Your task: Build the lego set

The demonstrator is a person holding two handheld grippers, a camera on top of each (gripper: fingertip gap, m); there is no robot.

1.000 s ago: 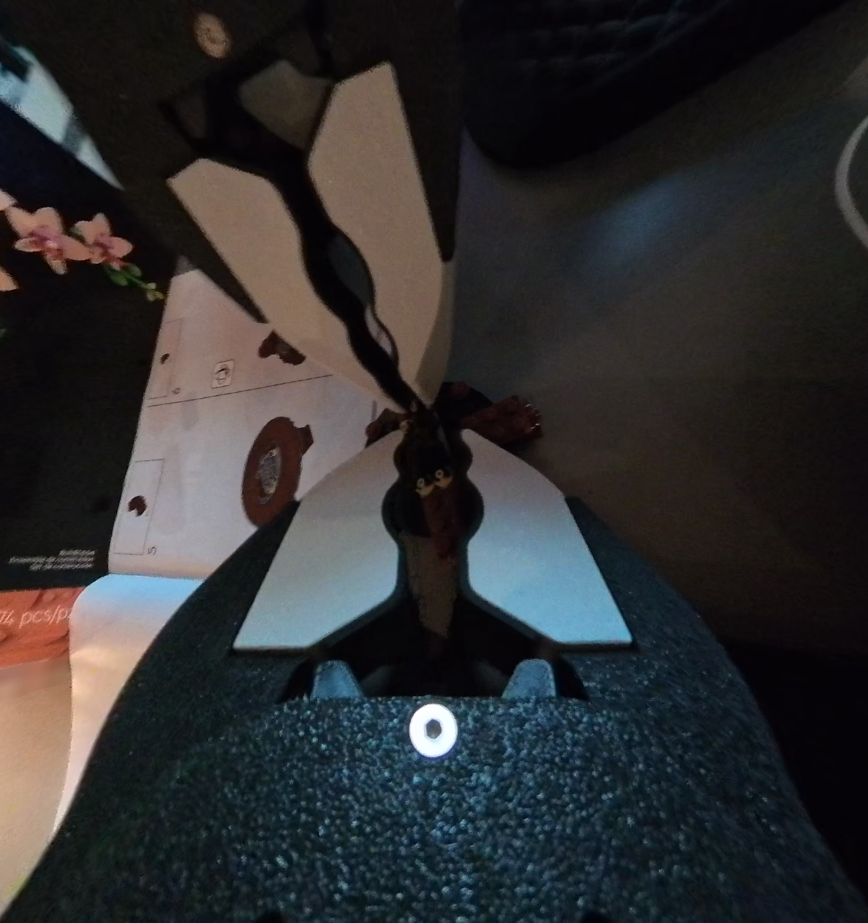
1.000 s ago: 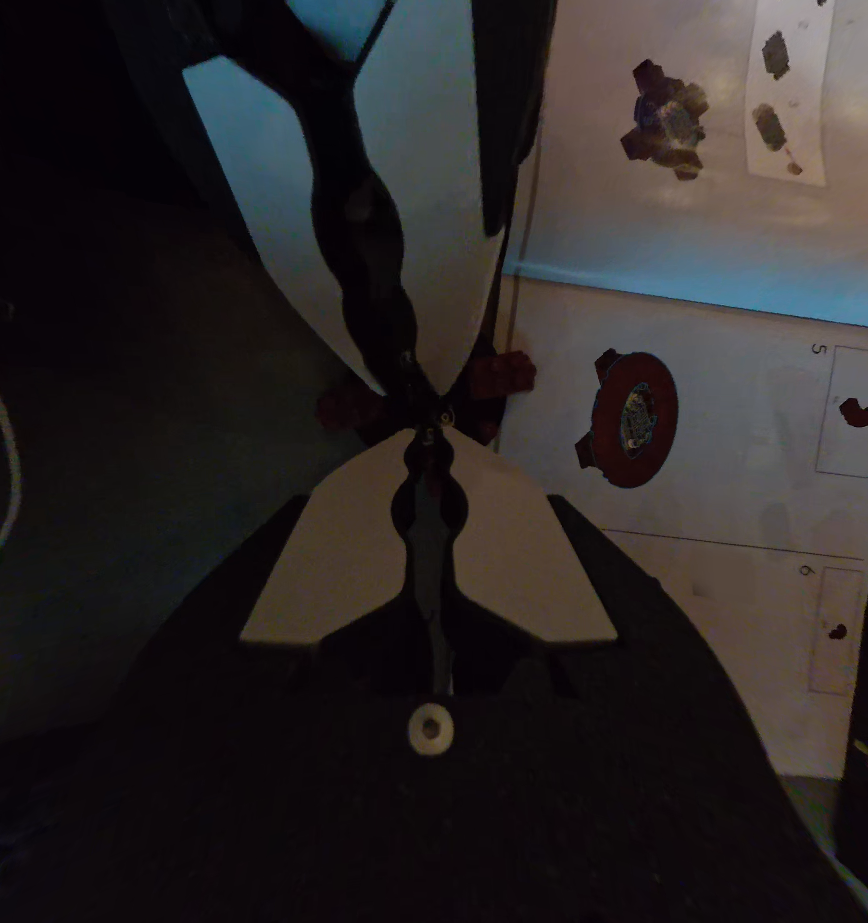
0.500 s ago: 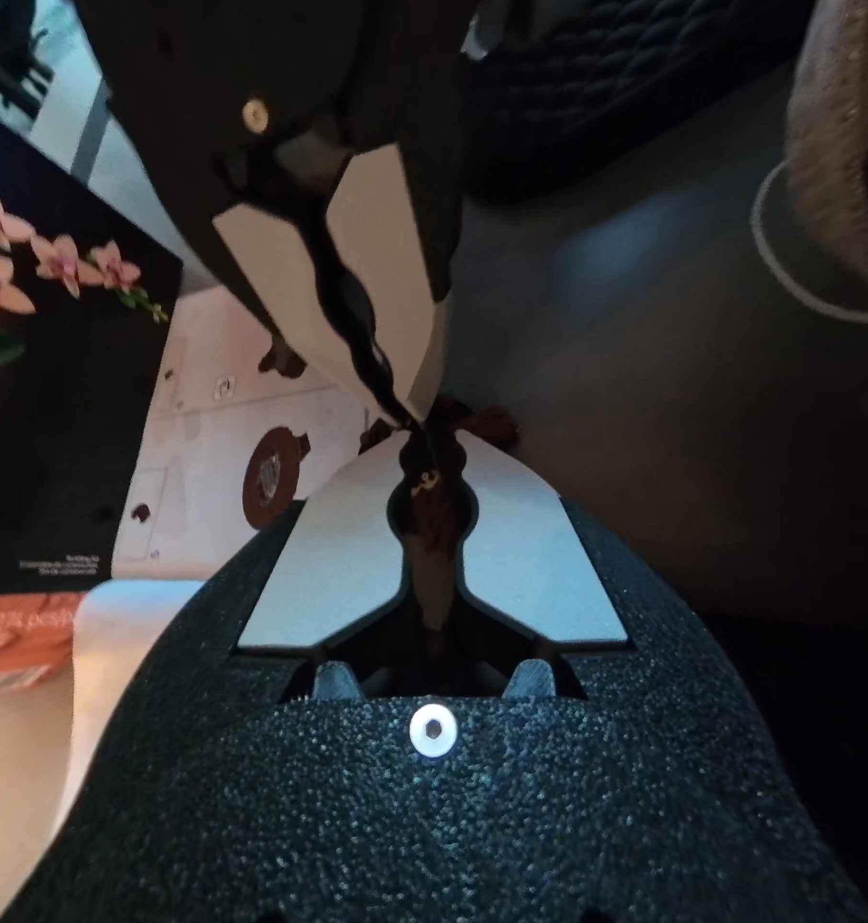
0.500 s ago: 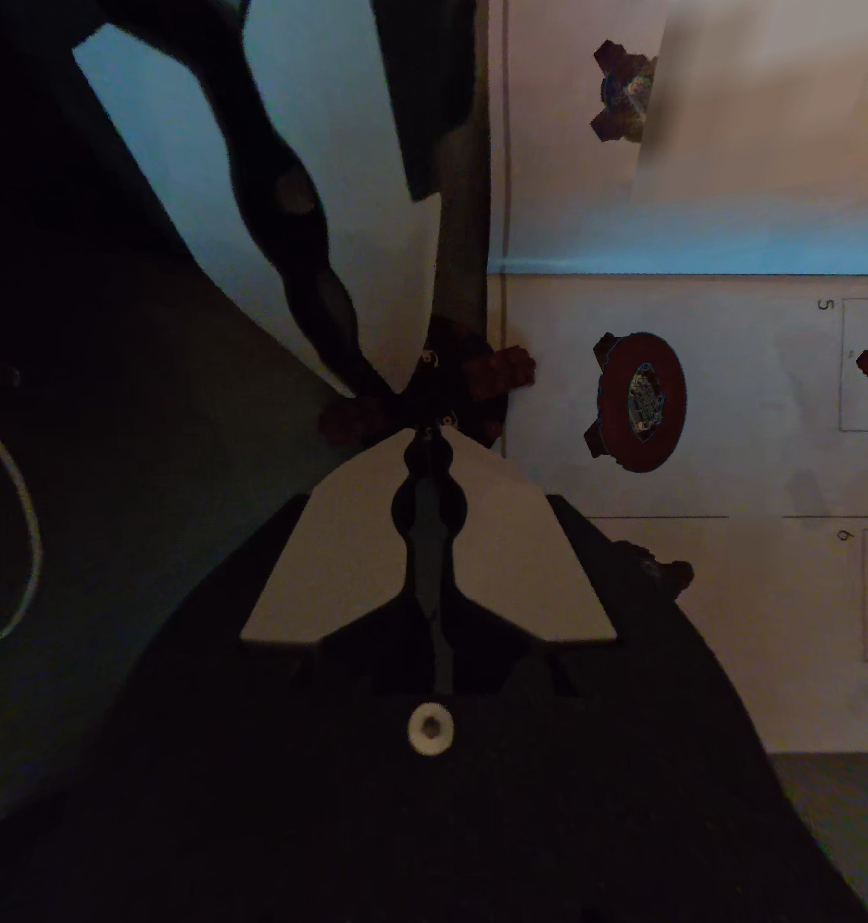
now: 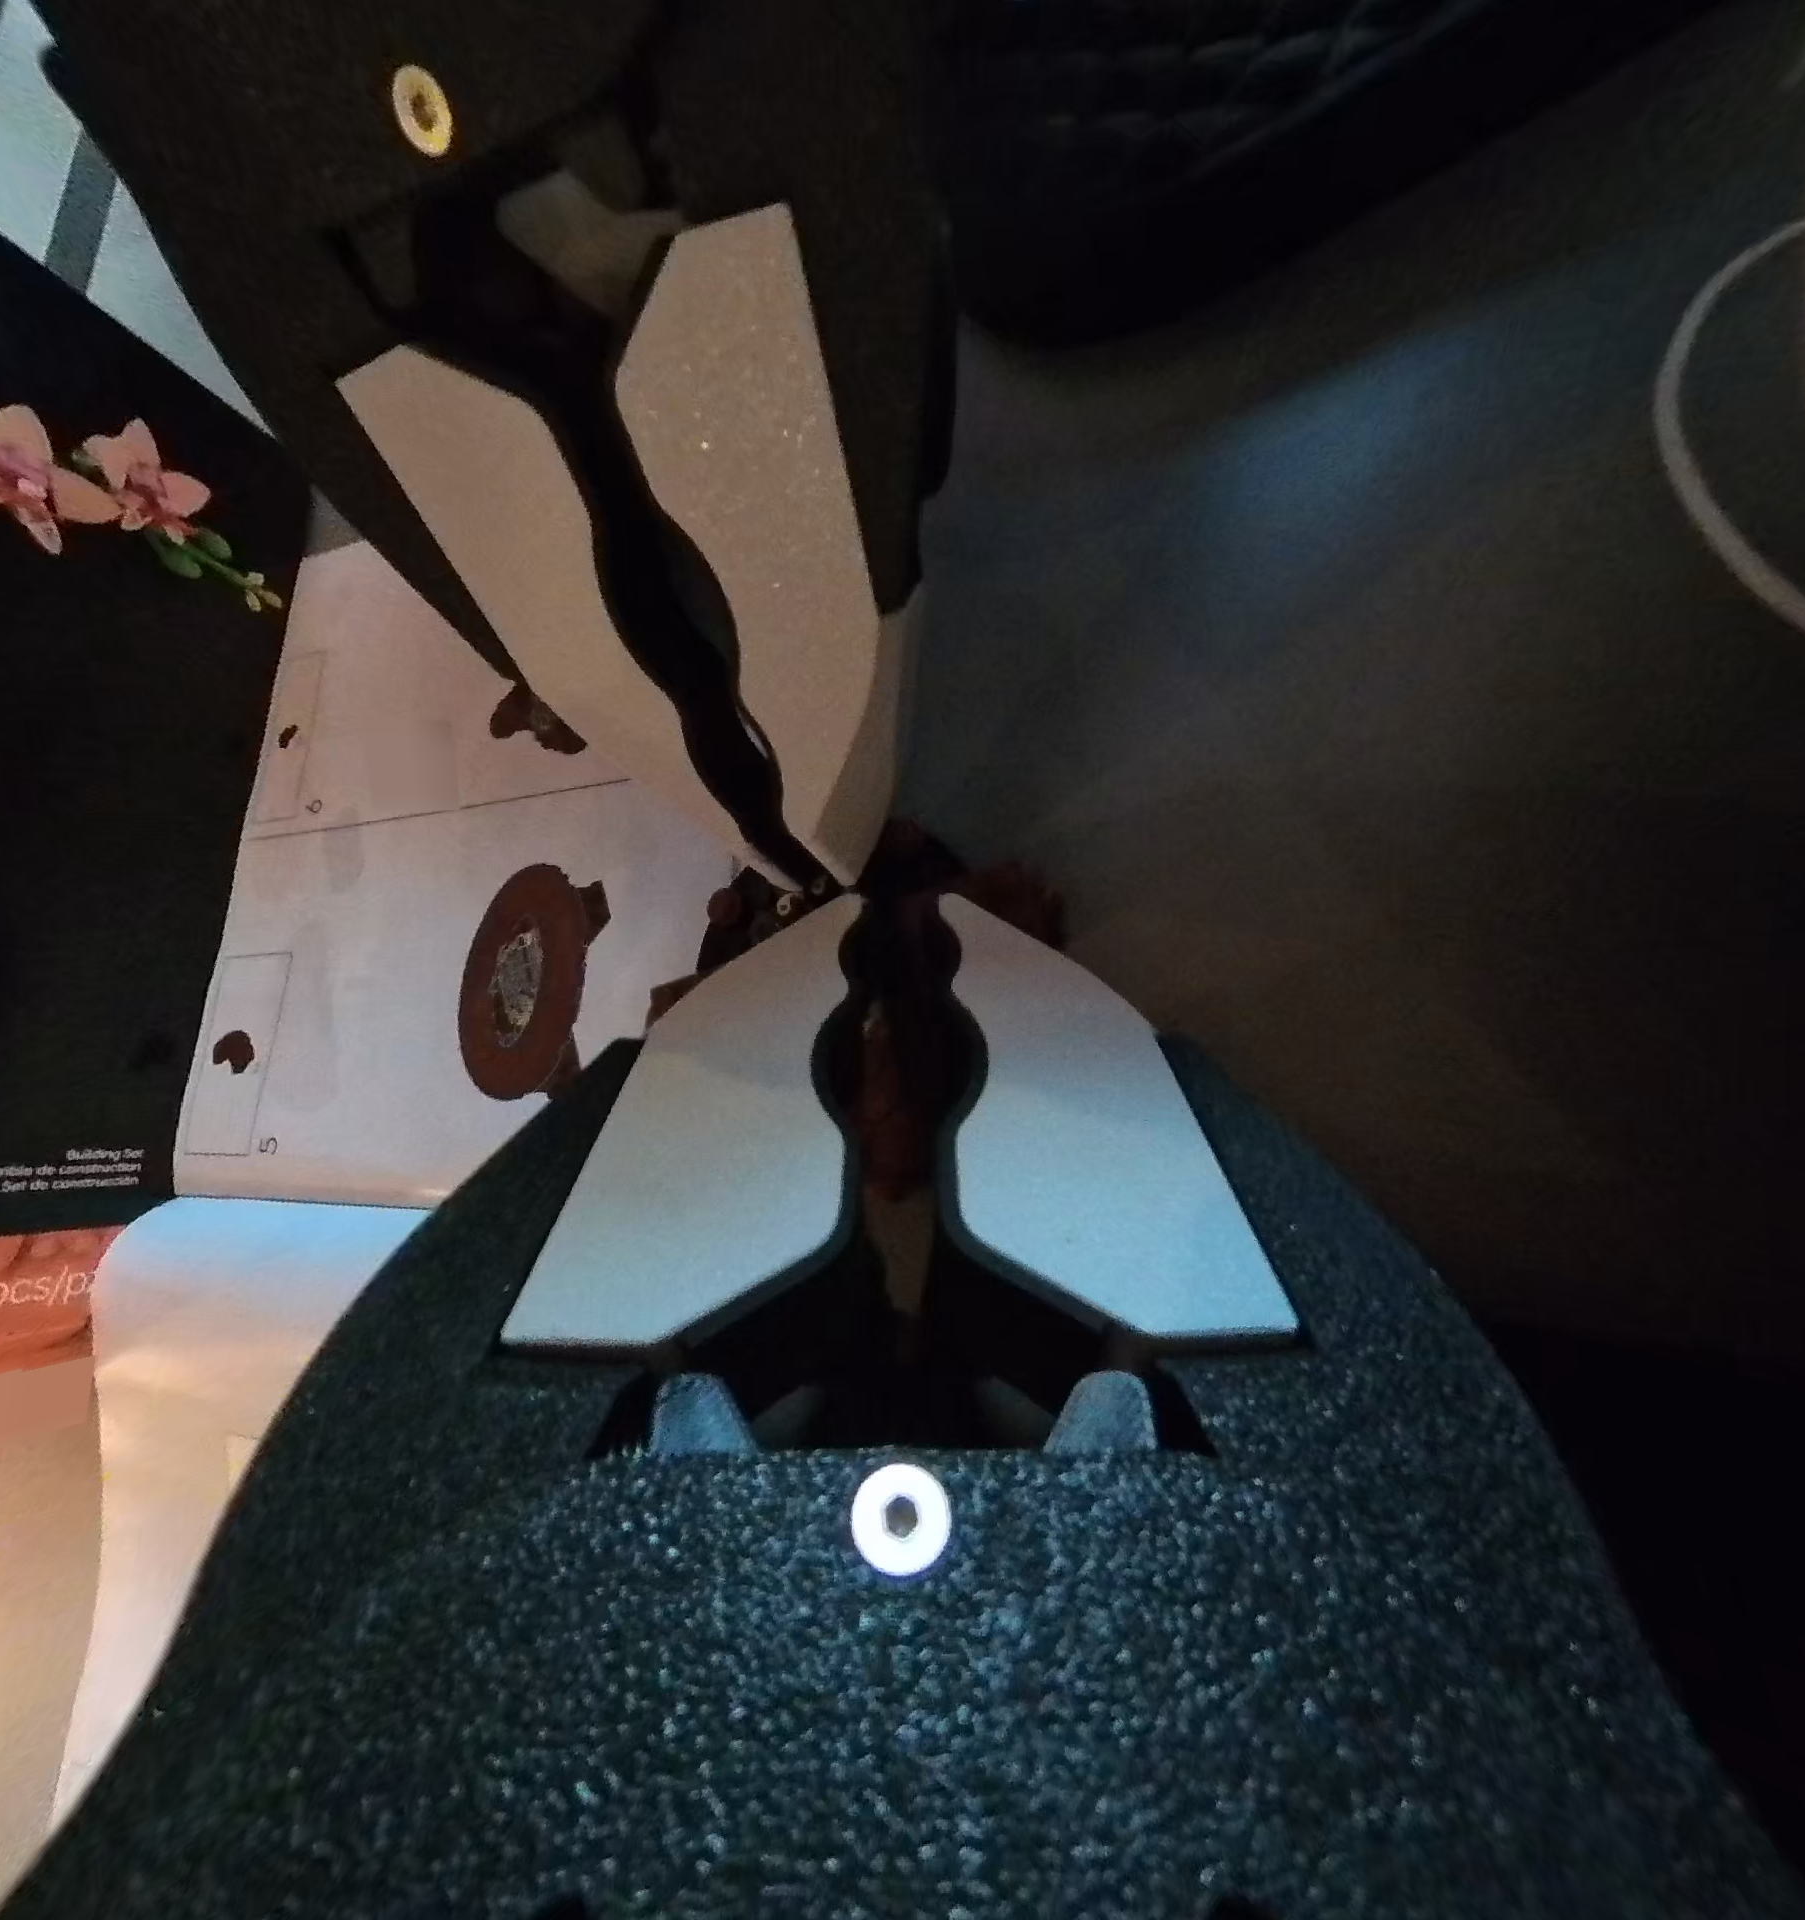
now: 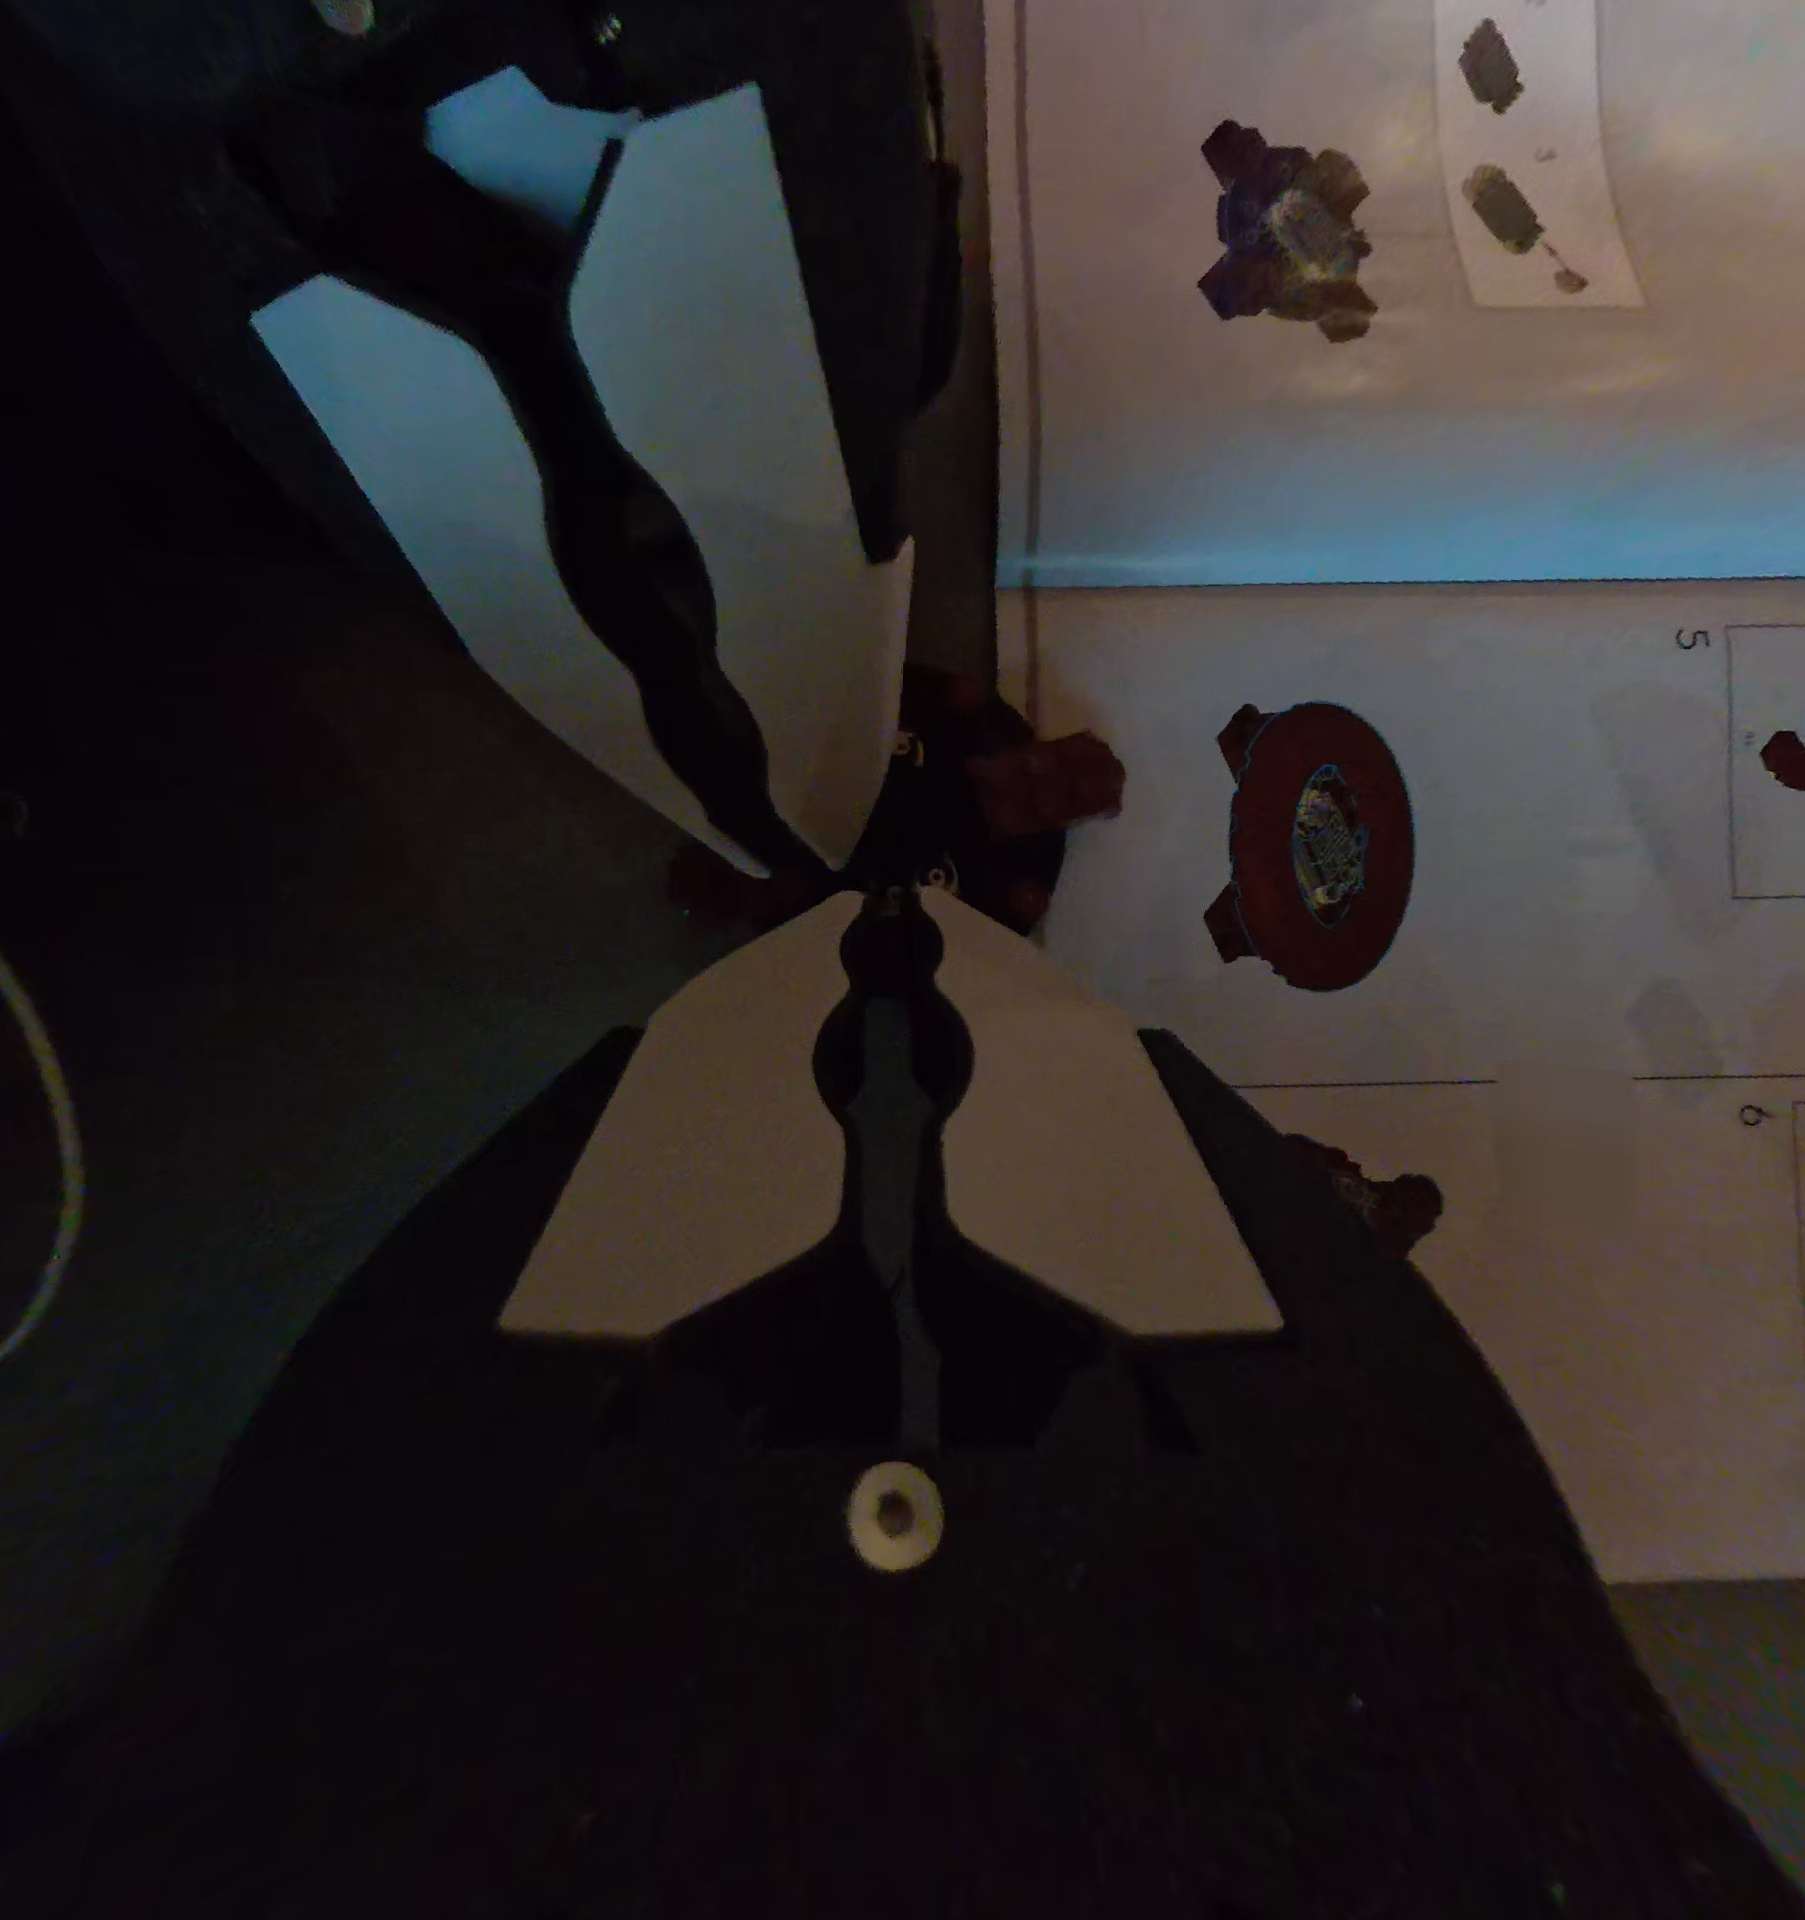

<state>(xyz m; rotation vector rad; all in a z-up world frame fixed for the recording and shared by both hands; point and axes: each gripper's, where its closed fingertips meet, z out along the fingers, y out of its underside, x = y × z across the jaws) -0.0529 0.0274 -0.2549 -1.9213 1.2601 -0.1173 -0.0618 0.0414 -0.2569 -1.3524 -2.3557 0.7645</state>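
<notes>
both grippers, l (image 5: 882,904) & r (image 6: 882,894), tip to tip w/ fingers closed on dark red brick assembly (image 6: 1043,779) by instruction booklet (image 6: 1500,831).

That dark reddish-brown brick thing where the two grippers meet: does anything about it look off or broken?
Nothing looks broken. The dark reddish-brown brick assembly sits half off the open white instruction booklet, straddling its edge onto the dark tabletop. Both grippers' tips crowd it, and dim light hides detail.

left tool (image 5: 882,914): black pebbled body | pale grey fingers | silver screw
</notes>
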